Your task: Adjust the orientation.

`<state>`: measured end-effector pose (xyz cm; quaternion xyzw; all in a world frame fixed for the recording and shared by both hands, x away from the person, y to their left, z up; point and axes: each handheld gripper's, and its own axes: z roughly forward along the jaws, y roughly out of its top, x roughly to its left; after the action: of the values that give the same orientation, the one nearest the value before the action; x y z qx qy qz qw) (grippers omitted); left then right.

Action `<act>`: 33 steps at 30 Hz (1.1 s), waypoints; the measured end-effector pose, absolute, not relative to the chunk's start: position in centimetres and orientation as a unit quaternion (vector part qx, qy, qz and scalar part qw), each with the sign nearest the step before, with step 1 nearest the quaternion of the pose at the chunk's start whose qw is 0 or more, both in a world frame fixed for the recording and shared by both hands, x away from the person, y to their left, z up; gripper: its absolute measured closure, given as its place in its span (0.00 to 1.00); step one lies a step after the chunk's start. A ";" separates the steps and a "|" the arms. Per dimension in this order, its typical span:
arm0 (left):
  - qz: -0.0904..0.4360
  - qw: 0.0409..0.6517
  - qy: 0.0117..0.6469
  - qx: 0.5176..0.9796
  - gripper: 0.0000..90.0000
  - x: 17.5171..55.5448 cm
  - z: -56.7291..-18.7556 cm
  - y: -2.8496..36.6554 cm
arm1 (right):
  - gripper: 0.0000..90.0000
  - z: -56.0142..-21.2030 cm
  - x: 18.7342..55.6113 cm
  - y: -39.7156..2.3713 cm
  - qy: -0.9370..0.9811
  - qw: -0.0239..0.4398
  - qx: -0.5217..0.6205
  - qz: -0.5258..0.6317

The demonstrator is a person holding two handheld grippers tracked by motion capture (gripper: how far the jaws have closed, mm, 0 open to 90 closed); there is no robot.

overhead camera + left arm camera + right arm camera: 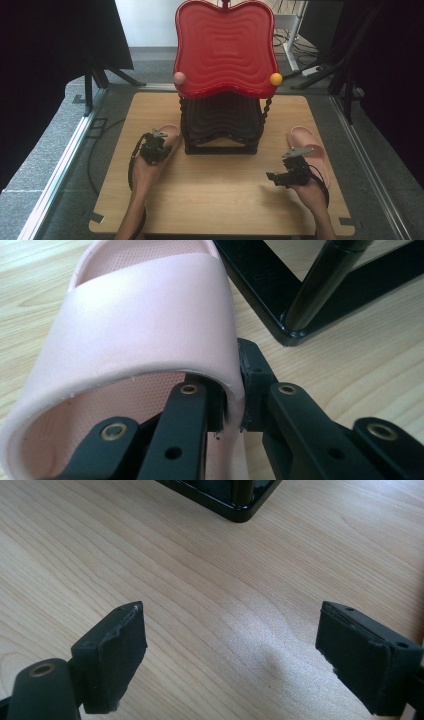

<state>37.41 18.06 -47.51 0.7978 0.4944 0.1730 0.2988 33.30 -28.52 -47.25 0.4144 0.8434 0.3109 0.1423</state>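
The wooden desk (220, 195) carries a black rack topped by a red tray (225, 47) at its far middle. A pink slipper (167, 134) lies by the rack's left foot, its strap rim pinched by the left tool (231, 412), seemingly for lifting. Near the right edge, a second slipper (309, 145) waits beside the spread, empty right tool (230, 655).

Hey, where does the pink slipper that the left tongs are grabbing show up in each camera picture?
High view: the left pink slipper lies left of the black rack, under the left tongs.
Left gripper view: its strap spans the centre, pinched at its edge.
Right gripper view: not in it.
Shared landmark: the rack's black base corner.
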 end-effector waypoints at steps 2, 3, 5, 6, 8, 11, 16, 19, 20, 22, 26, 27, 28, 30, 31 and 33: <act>0.178 0.306 0.492 0.795 0.92 36.7 -47.0 18.7 | 0.15 -47.2 33.3 -28.6 0.843 0.142 0.415 0.312; 0.178 0.310 0.489 0.796 0.92 36.5 -46.8 19.0 | 0.15 -47.2 33.3 -28.6 0.842 0.143 0.416 0.312; 0.179 0.318 0.483 0.796 0.92 35.9 -46.4 19.6 | 0.15 -47.2 33.3 -28.6 0.842 0.143 0.416 0.312; 0.178 0.321 0.478 0.798 0.92 35.6 -46.1 19.9 | 0.15 -47.2 33.3 -28.6 0.842 0.144 0.416 0.311; 0.180 0.323 0.475 0.799 0.92 35.3 -45.8 20.1 | 0.15 -47.2 33.3 -28.6 0.842 0.144 0.417 0.311; 0.178 0.331 0.461 0.804 0.92 34.0 -44.8 21.0 | 0.15 -47.1 33.3 -28.5 0.843 0.144 0.414 0.312; 0.181 0.339 0.439 0.812 0.92 32.2 -43.8 22.1 | 0.15 -47.1 33.2 -28.6 0.843 0.146 0.414 0.312; 0.179 0.344 0.432 0.814 0.92 31.2 -43.3 22.5 | 0.15 -47.0 33.2 -28.6 0.841 0.146 0.416 0.312; 0.179 0.344 0.429 0.816 0.92 30.8 -43.1 22.6 | 0.15 -47.0 33.2 -28.6 0.841 0.147 0.416 0.312; 0.179 0.345 0.423 0.818 0.91 30.2 -42.8 22.7 | 0.15 -47.0 33.2 -28.6 0.841 0.147 0.416 0.313; 0.173 0.353 0.412 0.822 0.91 29.0 -42.1 22.6 | 0.15 -47.0 33.2 -28.5 0.843 0.146 0.414 0.312; 0.172 0.354 0.410 0.823 0.91 28.7 -42.0 22.5 | 0.15 -47.0 33.2 -28.5 0.843 0.145 0.414 0.312; 0.172 0.354 0.410 0.823 0.91 28.7 -42.0 22.5 | 0.15 -47.0 33.2 -28.5 0.843 0.145 0.414 0.312; 0.169 0.357 0.401 0.827 0.91 27.9 -41.7 22.1 | 0.15 -47.0 33.2 -28.5 0.843 0.146 0.414 0.312; 0.169 0.356 0.398 0.828 0.91 27.7 -41.6 22.0 | 0.15 -47.0 33.2 -28.5 0.842 0.146 0.415 0.312; 0.169 0.357 0.394 0.830 0.91 27.5 -41.6 21.8 | 0.15 -47.0 33.2 -28.5 0.842 0.146 0.415 0.313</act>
<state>27.45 21.78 -41.56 0.8302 0.3936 0.1689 0.3568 33.17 -28.54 -46.98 0.4149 0.8418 0.3125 0.1465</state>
